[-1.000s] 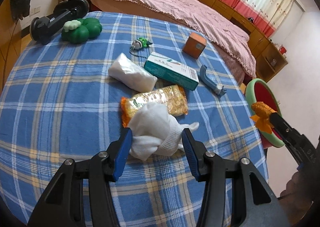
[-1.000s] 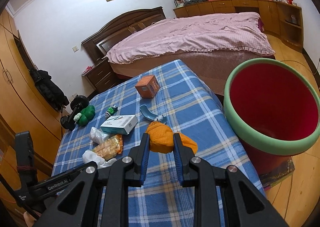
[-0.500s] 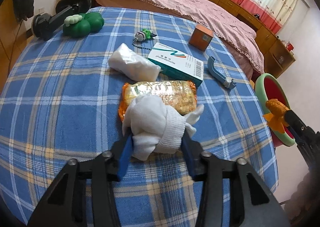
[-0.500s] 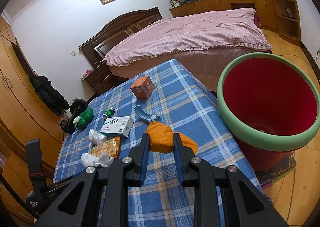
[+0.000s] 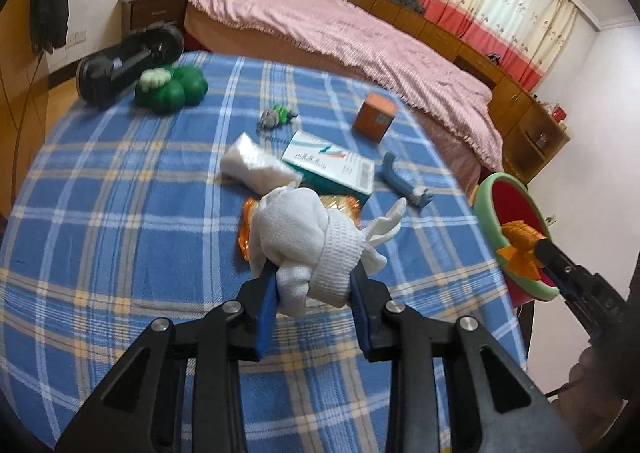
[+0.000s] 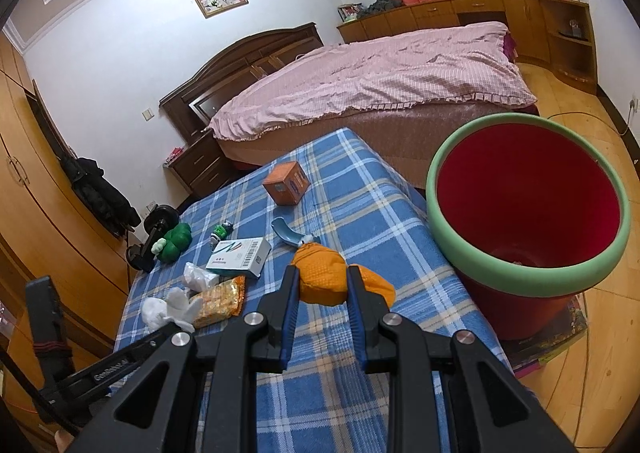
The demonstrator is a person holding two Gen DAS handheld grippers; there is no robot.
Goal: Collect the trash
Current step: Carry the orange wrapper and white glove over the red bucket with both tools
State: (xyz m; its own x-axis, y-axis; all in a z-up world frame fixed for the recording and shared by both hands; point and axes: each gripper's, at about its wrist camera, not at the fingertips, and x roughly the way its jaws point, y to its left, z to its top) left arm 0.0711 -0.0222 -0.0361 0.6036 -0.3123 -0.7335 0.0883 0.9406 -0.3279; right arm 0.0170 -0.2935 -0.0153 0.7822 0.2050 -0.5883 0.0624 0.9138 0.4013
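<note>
On the blue plaid bench [image 5: 120, 213], at 6 o'clock in the left wrist view, the left tongs [image 5: 314, 293] have just been closing and now clench a white glove [image 5: 304, 241], which is lifted in front of an orange snack pack [image 5: 344, 205]. Just beyond the pack, toward 12 o'clock, lie a white wad [image 5: 256, 167] and a teal box [image 5: 330, 165], touching each other. A blue-grey handle [image 5: 404, 181] sits at 2 o'clock from the glove, an orange cube [image 5: 375, 116] farther toward 1 o'clock. A small green toy [image 5: 278, 117] lies near 12 o'clock, a big green toy [image 5: 172, 89] at 10 o'clock against a black tool [image 5: 124, 67].

The right tongs [image 6: 322, 289] are clenched on an orange bag [image 6: 320, 273], held above the bench near its 3 o'clock edge. A red bin [image 6: 528, 277] with a green rim stands on the floor at 3 o'clock from the bag, mouth open. A bed [image 6: 380, 81] lies beyond the bench at 12 o'clock.
</note>
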